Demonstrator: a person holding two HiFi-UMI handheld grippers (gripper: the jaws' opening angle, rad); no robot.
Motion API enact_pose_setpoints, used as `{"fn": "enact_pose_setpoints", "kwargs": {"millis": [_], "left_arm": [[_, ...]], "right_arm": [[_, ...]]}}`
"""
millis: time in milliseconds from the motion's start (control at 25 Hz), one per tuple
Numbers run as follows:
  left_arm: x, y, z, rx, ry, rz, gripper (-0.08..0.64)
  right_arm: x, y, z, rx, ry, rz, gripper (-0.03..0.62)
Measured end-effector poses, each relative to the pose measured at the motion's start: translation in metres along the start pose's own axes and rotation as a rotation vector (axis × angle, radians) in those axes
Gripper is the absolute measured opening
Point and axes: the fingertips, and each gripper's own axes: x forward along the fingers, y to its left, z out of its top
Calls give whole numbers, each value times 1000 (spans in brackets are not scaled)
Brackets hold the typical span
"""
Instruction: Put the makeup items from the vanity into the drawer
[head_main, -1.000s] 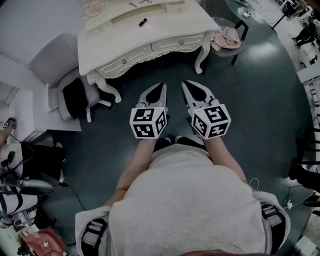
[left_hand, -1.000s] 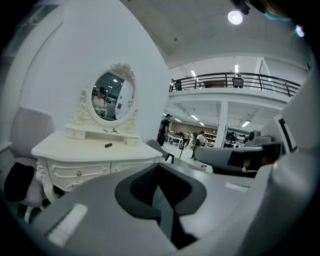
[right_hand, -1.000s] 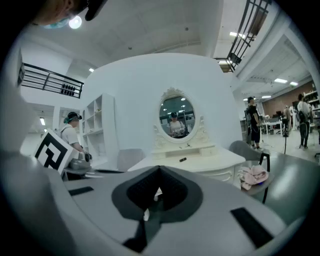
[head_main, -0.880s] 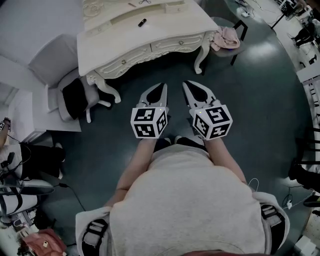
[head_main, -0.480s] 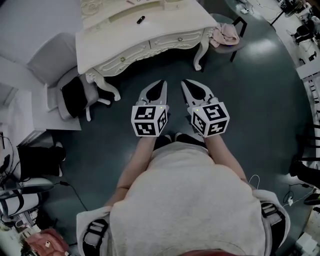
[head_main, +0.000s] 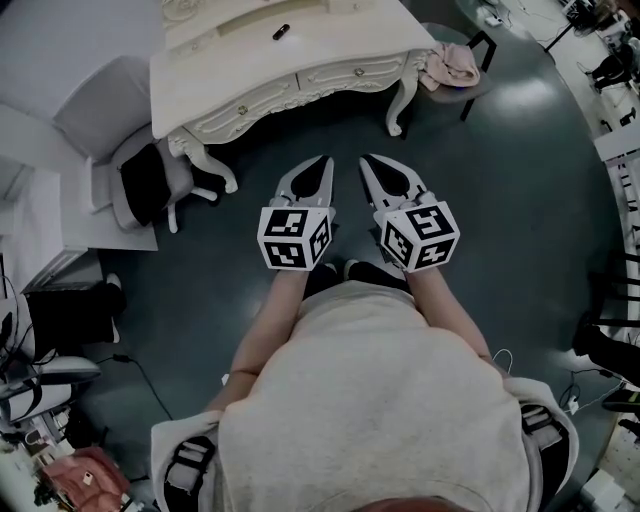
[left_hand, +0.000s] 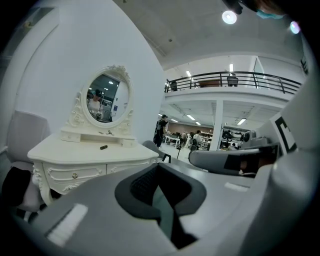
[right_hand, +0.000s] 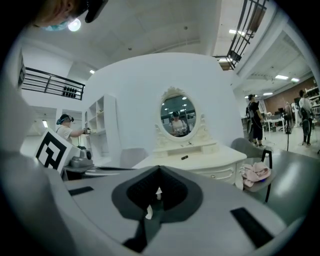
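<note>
**Both grippers closed and empty, short of the vanity**

In the head view the person stands on the dark floor (head_main: 520, 200) and faces the cream vanity (head_main: 330, 45), which fills the upper left of the frame. The left gripper (head_main: 325, 162) and the right gripper (head_main: 365, 160) are held side by side at the centre of the frame. They sit below the vanity's front edge and apart from it, each with its marker cube nearest the body.

In the left gripper view the 2 jaws meet at their tips, with nothing between them. In the right gripper view the tips meet as well. Only a thin sliver of light shows lower down between the pads, and no item sits there.

1 small dark makeup item (head_main: 281, 32) lies on the vanity top, near the upper edge of the head view. In the left gripper view it shows left of centre, in front of the base of the oval mirror (left_hand: 106, 97). A few more small things lie on the raised shelf under the mirror, too small to name. The 2 drawers (head_main: 240, 108) in the vanity front are closed, each with a knob.

A grey chair (head_main: 100, 115) stands left of the vanity with something black on its seat. At the upper right, a pink cloth (head_main: 450, 65) lies on a second chair (head_main: 462, 90).
</note>
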Motion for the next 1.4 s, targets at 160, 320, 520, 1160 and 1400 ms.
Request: {"fn": "enact_pose_setpoints", "kwargs": {"millis": [160, 320, 520, 1160, 1400], "left_arm": [[2, -13, -2, -23, -22, -43, 9], [5, -18, -13, -25, -6, -16, 9], [7, -23, -35, -67, 31, 4, 9], [102, 78, 4, -45, 50, -13, 9], [145, 142, 40, -31, 48, -42, 9]], "right_arm": [[-3, -5, -4, 11, 8, 26, 8], [-7, -16, -8, 36, -3, 34, 8], [-15, -31, -28, 85, 40, 25, 8], [111, -74, -6, 80, 33, -1, 8], [188, -88, 17, 78, 25, -27, 8]]}}
